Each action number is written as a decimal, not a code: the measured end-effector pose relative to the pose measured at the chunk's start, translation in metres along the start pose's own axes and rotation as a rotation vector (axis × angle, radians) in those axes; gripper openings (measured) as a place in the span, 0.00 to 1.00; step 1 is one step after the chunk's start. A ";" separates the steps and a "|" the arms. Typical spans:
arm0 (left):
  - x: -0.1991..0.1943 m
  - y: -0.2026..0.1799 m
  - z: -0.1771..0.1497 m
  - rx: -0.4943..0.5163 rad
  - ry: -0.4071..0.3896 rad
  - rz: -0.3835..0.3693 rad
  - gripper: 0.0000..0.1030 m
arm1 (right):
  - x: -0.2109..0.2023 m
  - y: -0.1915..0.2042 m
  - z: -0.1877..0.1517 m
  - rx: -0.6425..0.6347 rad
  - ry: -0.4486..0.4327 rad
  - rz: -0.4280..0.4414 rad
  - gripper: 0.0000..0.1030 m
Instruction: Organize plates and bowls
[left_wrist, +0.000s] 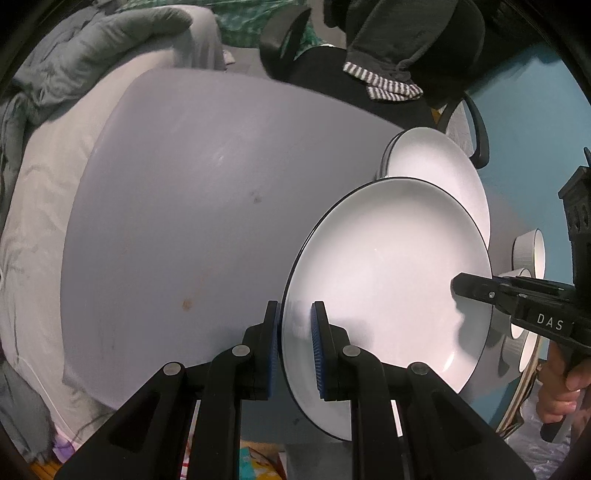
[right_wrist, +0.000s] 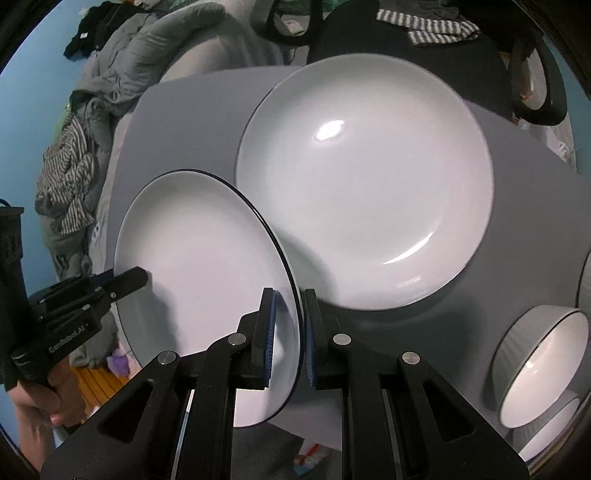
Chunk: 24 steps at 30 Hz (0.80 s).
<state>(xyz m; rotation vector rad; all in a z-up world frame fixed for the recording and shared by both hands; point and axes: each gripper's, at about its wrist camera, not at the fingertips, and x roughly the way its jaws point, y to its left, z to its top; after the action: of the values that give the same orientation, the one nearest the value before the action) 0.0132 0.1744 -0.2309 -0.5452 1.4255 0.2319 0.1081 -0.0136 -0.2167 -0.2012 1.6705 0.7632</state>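
A white plate with a dark rim (left_wrist: 388, 280) (right_wrist: 207, 280) is held tilted above the grey table between both grippers. My left gripper (left_wrist: 295, 347) is shut on its near edge, and my right gripper (right_wrist: 288, 339) is shut on the opposite edge. Each gripper shows in the other's view: the right one (left_wrist: 480, 291), the left one (right_wrist: 122, 282). A second white plate (right_wrist: 365, 181) (left_wrist: 439, 173) lies on a stack on the table beyond the held plate. White ribbed bowls (right_wrist: 543, 365) (left_wrist: 530, 251) sit at the table's right side.
The grey table (left_wrist: 192, 221) runs left of the plates. Grey bedding and clothes (left_wrist: 92, 55) lie along its far left side. A black chair with striped cloth (left_wrist: 391, 85) stands behind it. A blue wall (left_wrist: 524, 147) is at the right.
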 end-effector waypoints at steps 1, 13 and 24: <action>0.001 -0.001 0.003 0.004 0.000 0.001 0.15 | -0.001 -0.003 0.003 0.006 -0.003 -0.002 0.14; 0.019 -0.054 0.059 0.073 0.006 0.014 0.15 | -0.019 -0.039 0.040 0.052 -0.039 -0.024 0.14; 0.034 -0.079 0.084 0.097 0.033 0.040 0.15 | -0.022 -0.081 0.067 0.099 -0.023 -0.036 0.16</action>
<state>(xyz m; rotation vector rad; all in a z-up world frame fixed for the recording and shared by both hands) 0.1288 0.1422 -0.2424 -0.4426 1.4726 0.1853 0.2104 -0.0425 -0.2297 -0.1521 1.6741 0.6522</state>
